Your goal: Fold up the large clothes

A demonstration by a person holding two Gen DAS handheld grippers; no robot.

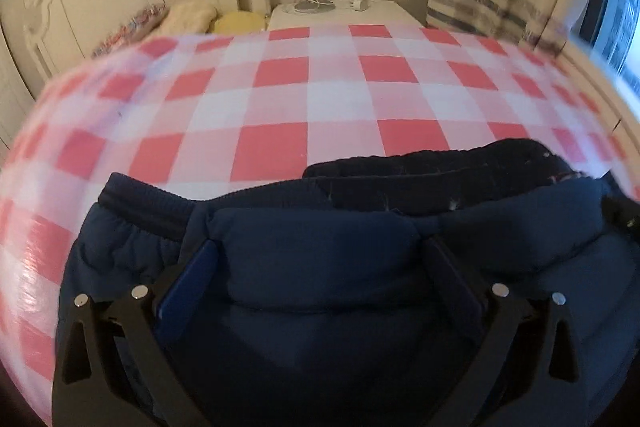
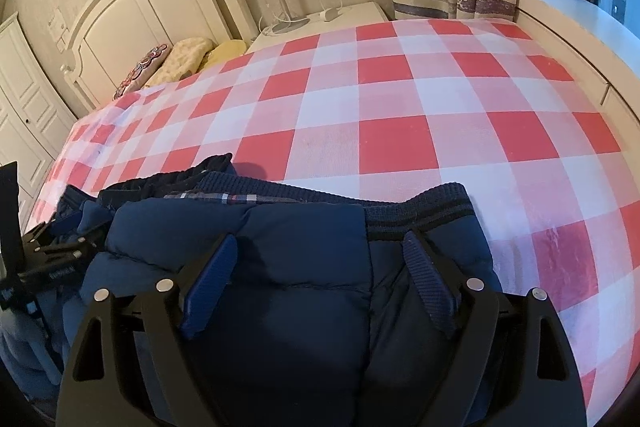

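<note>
Navy padded jacket lay on checked bedspread, under and between both tongs. Left gripper spread wide, gripping nothing; right gripper also released, over ribbed hem.

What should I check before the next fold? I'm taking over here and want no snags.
1. Left tongs open: ok, fingers wide apart, padded fabric between them but not pinched.
2. Right tongs open: ok, fingers spread over the jacket, not pressing it.
3. Jacket lying on the bed: ok, it rests on the checked sheet, ribbed hem toward the far side.
4. Room for folding: ok, the sheet beyond the hem is bare.
5. Jacket flat and smooth: not ok, it is bunched on the left, plaid lining showing.
6. Sleeves tucked: cannot tell, hidden under the tongs.
</note>
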